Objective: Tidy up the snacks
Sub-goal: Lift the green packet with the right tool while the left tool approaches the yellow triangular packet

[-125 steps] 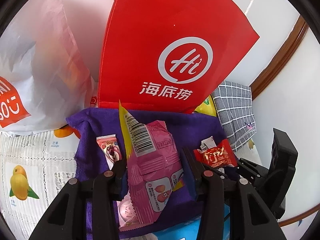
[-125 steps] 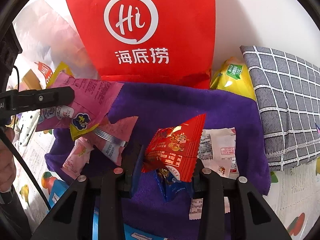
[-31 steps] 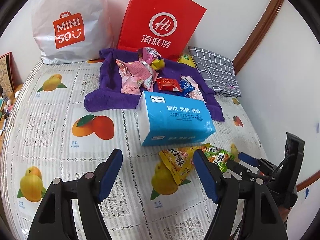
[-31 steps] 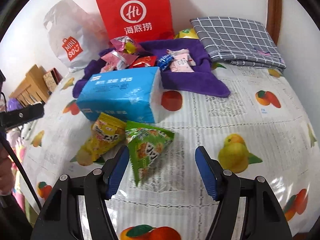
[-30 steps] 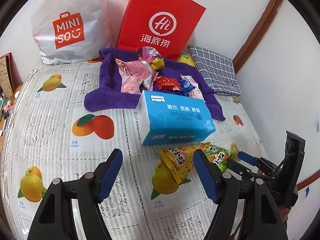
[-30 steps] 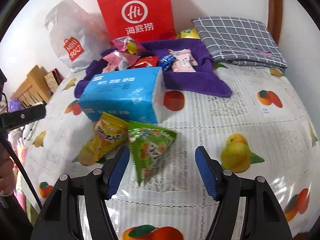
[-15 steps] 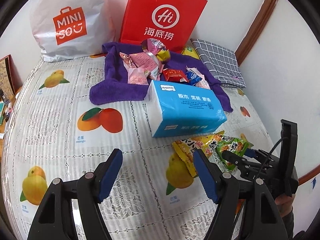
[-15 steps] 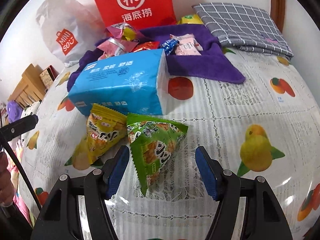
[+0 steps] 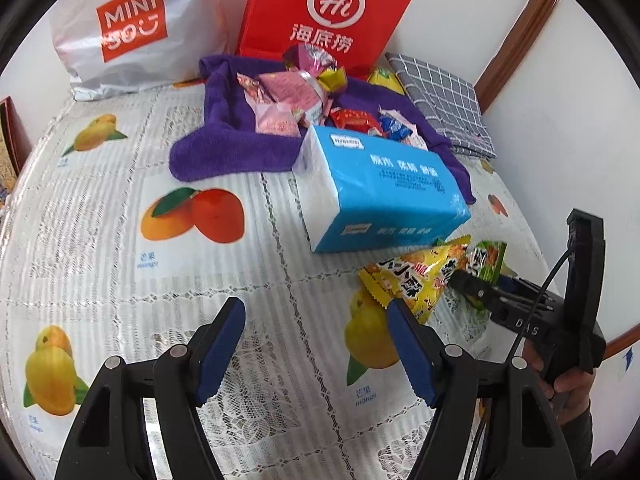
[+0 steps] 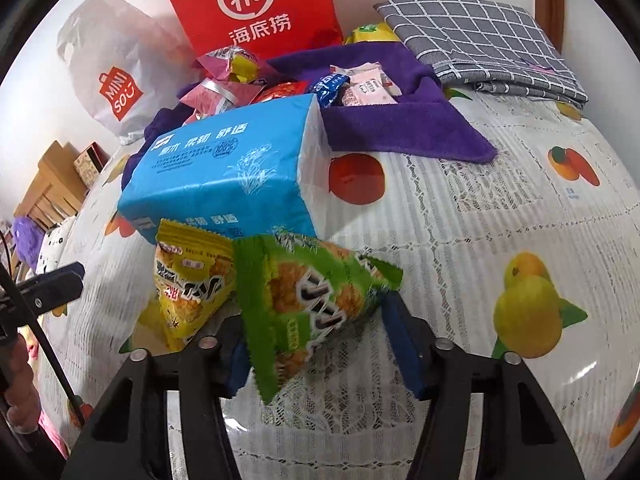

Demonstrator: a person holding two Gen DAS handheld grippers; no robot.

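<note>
A green snack packet [image 10: 304, 292] stands tilted on the fruit-print tablecloth [image 10: 500, 208], between the fingers of my right gripper [image 10: 316, 320]. Its jaws are closing, and both pads touch the packet. A yellow snack packet [image 10: 188, 280] lies against its left side, in front of a blue tissue pack [image 10: 228, 172]. My left gripper [image 9: 316, 308] hangs open over bare tablecloth [image 9: 120, 280], holding nothing. The yellow packet [image 9: 416, 276] lies just past its right fingertip. The right gripper [image 9: 480, 292] reaches in from the right at the green packet [image 9: 486, 260].
A purple towel [image 9: 224, 148] behind the tissue pack [image 9: 384, 188] carries several small snacks. A red paper bag [image 9: 328, 12] and a white shopping bag [image 9: 132, 28] stand against the wall. A grey checked cloth [image 9: 444, 100] lies at the back right.
Both grippers have sunk toward the tablecloth. The right jaws have narrowed onto the green packet, which now stands more upright. The left jaws stay at the same width.
</note>
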